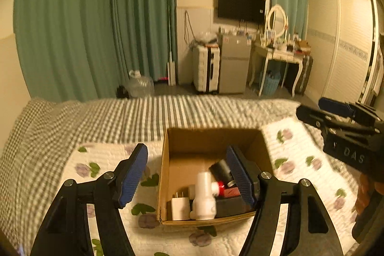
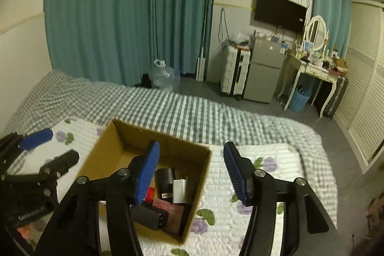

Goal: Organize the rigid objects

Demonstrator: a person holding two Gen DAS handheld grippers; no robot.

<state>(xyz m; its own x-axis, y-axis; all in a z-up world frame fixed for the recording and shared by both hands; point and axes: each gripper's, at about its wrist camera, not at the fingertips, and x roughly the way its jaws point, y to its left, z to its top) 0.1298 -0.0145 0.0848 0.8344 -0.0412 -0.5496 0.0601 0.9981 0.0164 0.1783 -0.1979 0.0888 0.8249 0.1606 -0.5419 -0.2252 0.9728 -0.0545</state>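
An open cardboard box (image 1: 165, 172) (image 2: 100, 148) sits on a floral quilt on the bed. Inside lie a white plastic valve (image 1: 204, 196), a white charger plug (image 1: 180, 206) (image 2: 181, 191), a black cylinder (image 1: 220, 169) (image 2: 165, 178), a black box-shaped item (image 2: 148, 216) and a red-tinted item (image 1: 229, 191). My left gripper (image 1: 187, 174) is open and empty, hovering above the box. My right gripper (image 2: 192, 174) is open and empty over the box's right wall. Each gripper shows in the other's view: the right one (image 1: 324, 112) and the left one (image 2: 50, 145).
The floral quilt (image 1: 300, 160) (image 2: 264, 172) lies over a grey checked bedspread (image 1: 120, 116) (image 2: 168, 109). Beyond the bed stand a water jug (image 2: 164, 76), a suitcase (image 2: 234, 71), a small fridge (image 2: 264, 71) and a dressing table (image 2: 312, 68).
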